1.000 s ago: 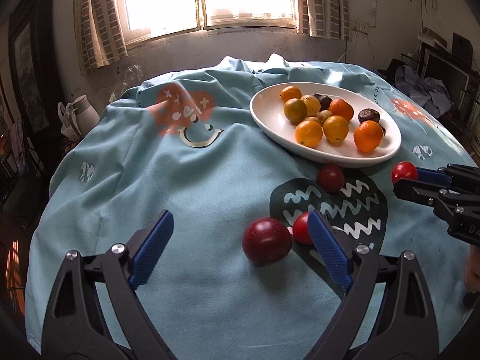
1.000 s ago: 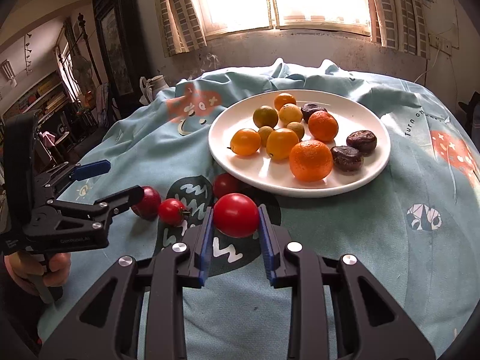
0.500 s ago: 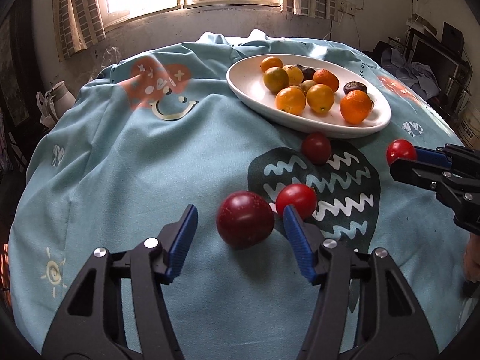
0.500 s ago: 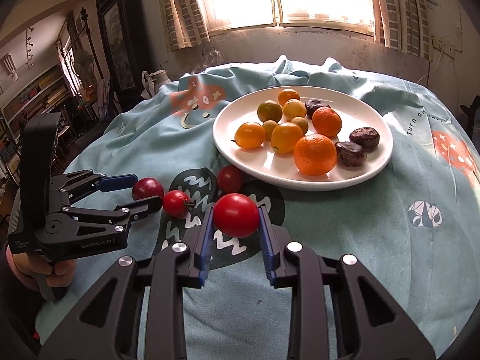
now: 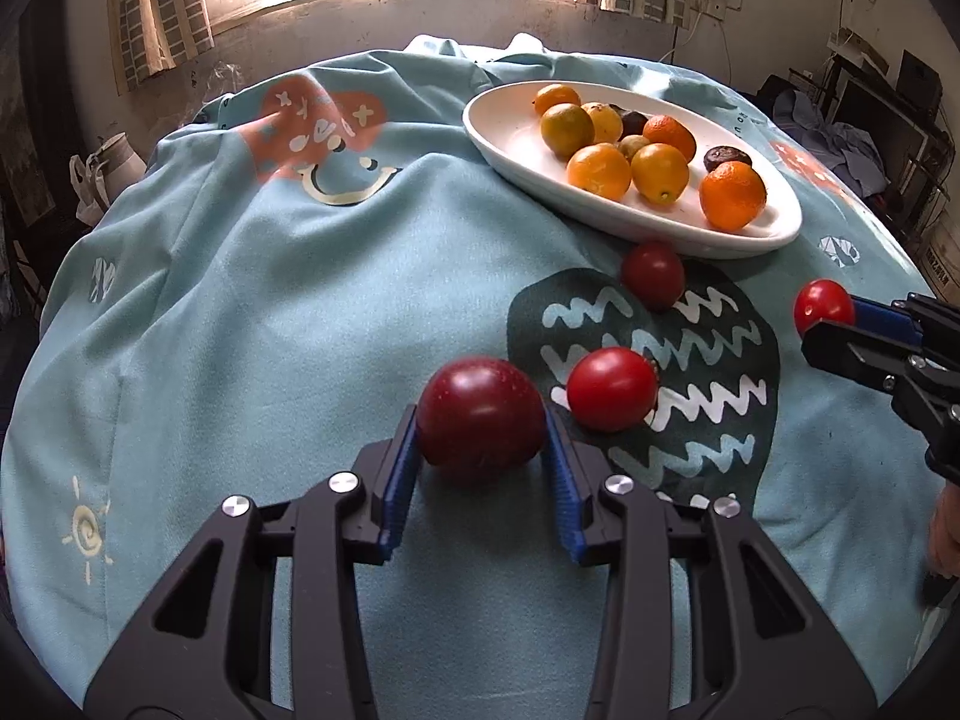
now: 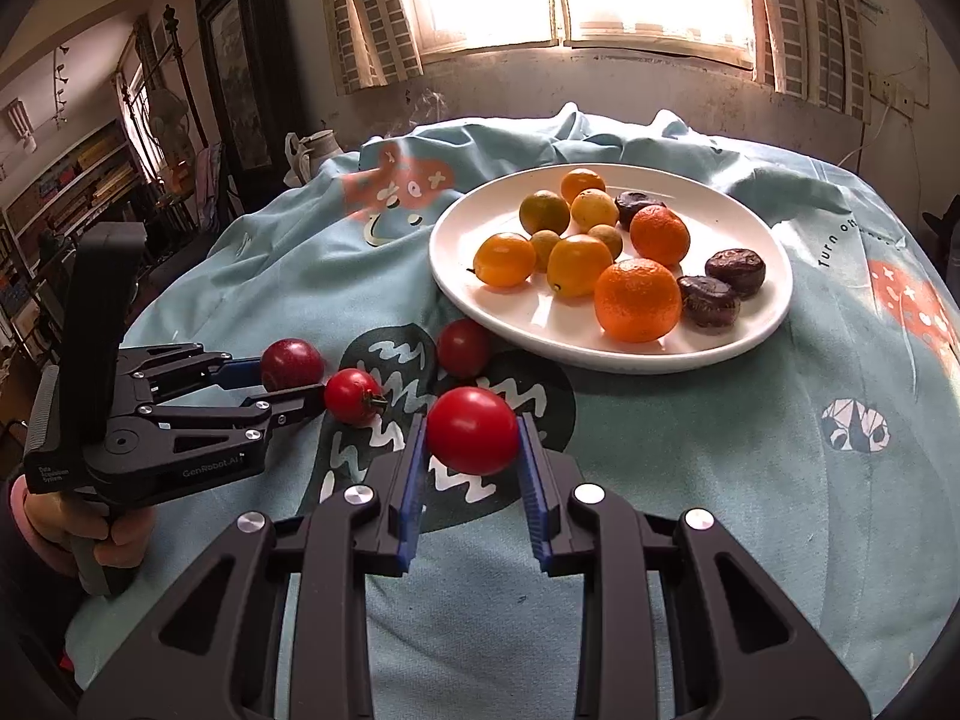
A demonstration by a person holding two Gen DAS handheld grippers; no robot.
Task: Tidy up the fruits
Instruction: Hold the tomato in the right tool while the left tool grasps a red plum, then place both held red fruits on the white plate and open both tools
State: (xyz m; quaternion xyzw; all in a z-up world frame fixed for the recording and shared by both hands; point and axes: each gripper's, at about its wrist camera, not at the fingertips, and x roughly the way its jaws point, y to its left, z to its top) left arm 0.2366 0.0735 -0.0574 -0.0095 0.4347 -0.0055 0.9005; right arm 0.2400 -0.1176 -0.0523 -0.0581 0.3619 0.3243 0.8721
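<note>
My left gripper (image 5: pixel 480 420) is shut on a dark red plum (image 5: pixel 480 411) that rests on the light blue cloth; it also shows in the right wrist view (image 6: pixel 291 363). My right gripper (image 6: pixel 472 432) is shut on a bright red tomato (image 6: pixel 472 429) and holds it above the cloth; that tomato shows in the left wrist view (image 5: pixel 823 306). A small red tomato (image 5: pixel 612 389) lies just right of the plum. A dark red fruit (image 5: pixel 653 273) lies against the white plate (image 5: pixel 510 138), which holds several oranges and dark fruits.
The light blue cloth (image 5: pixel 270 312) covers a round table and drops off at its edges. A white jug (image 6: pixel 312 147) stands beyond the table at the left. A window wall is behind, shelves at the far left.
My left gripper moved forward around the dark red plum and closed on it. My right gripper kept its hold on the tomato and barely moved.
</note>
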